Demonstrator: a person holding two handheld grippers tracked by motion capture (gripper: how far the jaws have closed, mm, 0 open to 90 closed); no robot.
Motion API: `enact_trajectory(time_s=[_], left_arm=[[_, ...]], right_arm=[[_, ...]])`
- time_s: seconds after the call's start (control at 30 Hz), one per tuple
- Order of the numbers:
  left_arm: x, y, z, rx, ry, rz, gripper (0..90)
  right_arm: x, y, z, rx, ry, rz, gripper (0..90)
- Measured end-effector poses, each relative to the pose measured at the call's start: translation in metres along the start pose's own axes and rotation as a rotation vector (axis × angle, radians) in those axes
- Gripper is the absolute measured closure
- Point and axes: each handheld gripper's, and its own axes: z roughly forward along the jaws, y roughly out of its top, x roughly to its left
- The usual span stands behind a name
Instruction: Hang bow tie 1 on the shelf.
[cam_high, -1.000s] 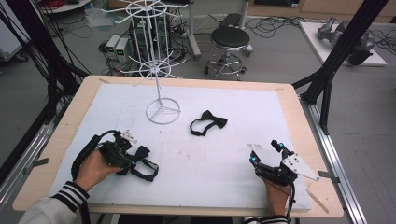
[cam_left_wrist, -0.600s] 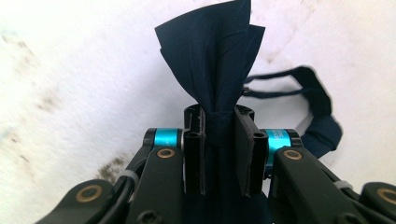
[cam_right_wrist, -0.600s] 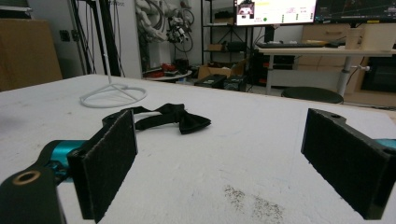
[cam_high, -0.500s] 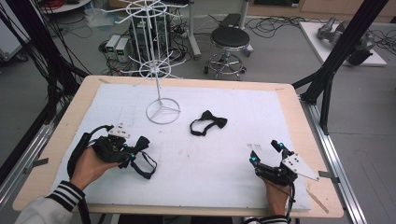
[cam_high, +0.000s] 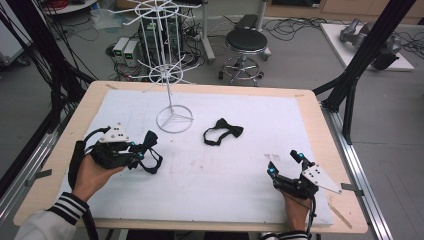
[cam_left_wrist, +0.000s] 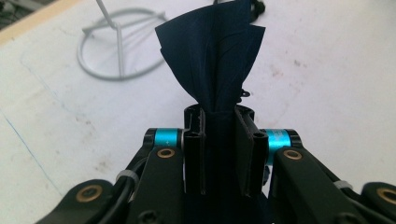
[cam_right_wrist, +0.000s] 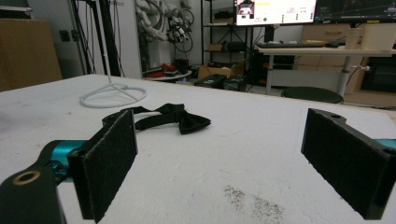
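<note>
Dark navy fabric bow tie (cam_left_wrist: 212, 56) pinched at one wing in the left gripper (cam_high: 135, 154), jaws clamped on the cloth, strap loop dangling just above the white table cover (cam_high: 225, 170) at its left side. Likely destination: white wire display rack (cam_high: 167, 75) beyond it. Carry it clear of the cover and keep the loop hanging open for a hook. Right gripper (cam_high: 285, 167) rests near the front edge, jaws spread, empty. Second black bow tie (cam_high: 223, 132) lies mid-table

No readable text, labels, brands or numbers anywhere. Monitor (cam_right_wrist: 275, 11) in the right gripper view shows windows and graphs, lettering too small to read. Faint mark on the bench pad (cam_high: 272, 156) in the high view, illegible.
</note>
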Motion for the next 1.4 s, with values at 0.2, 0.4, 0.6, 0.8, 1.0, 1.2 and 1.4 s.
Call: enact_trajectory(time_s=[0.2, 0.4, 0.6, 0.8, 1.0, 1.2, 1.4], left_arm=[[0.003, 0.003, -0.008, -0.092, -0.003, 0.012, 75.2], [0.008, 0.008, -0.015, -0.158, 0.008, -0.006, 75.2], [0.013, 0.016, -0.023, -0.212, 0.023, -0.025, 75.2], [0.019, 0.021, -0.028, -0.245, 0.03, -0.049, 75.2], [0.026, 0.03, -0.034, -0.281, 0.033, -0.058, 75.2], [0.035, 0.043, -0.041, -0.323, 0.047, -0.082, 75.1], [0.044, 0.057, -0.043, -0.337, 0.055, -0.083, 75.1]], right_arm=[[0.0, 0.0, 0.0, 0.001, 0.0, -0.001, 9.9], [0.0, 0.0, 0.0, -0.001, 0.002, -0.005, 9.9], [0.0, 0.0, 0.0, -0.001, 0.002, -0.005, 9.9], [0.0, 0.0, 0.0, -0.002, 0.002, -0.005, 9.9], [0.0, 0.0, 0.0, 0.0, 0.002, -0.005, 9.9], [0.0, 0.0, 0.0, -0.002, 0.002, -0.004, 9.9], [0.0, 0.0, 0.0, -0.001, 0.002, 0.002, 9.9]])
